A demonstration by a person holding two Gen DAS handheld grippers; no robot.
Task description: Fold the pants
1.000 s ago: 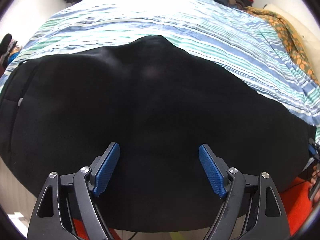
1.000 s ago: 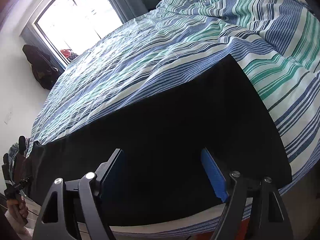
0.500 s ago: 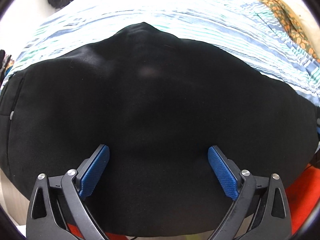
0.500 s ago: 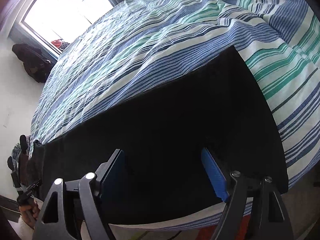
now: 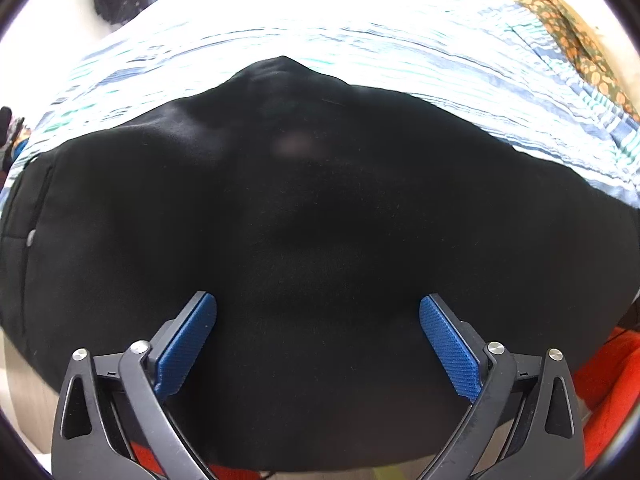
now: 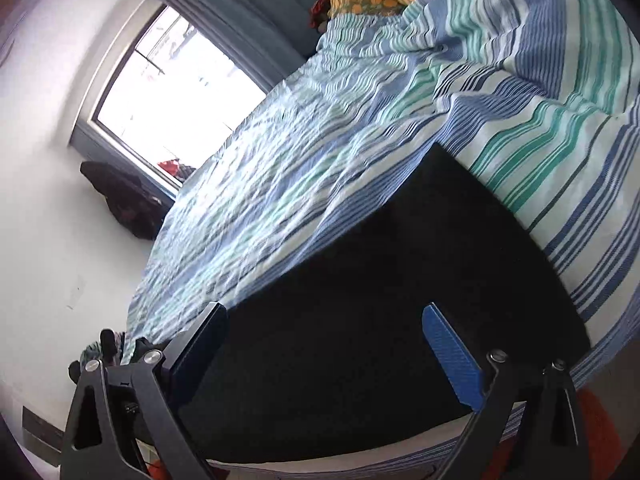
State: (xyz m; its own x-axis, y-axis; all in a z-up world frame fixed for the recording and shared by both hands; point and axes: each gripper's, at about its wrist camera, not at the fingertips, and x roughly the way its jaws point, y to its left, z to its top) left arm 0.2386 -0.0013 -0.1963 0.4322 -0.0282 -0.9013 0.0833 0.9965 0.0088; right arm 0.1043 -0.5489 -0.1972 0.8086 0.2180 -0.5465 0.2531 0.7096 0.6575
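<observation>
pants near edge hidden under my left gripper | both spread, empty | right gripper tilted above pants

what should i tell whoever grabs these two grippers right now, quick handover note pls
Left gripper: open, holding nothing, over the waist end of the black pants.
Right gripper: open, holding nothing, over the leg end.
Pants lie flat along the near edge of the striped bed cover.
Done: pants laid out; whether the legs are already stacked cannot be told.
Left: grasp the fabric and make the folds.
</observation>
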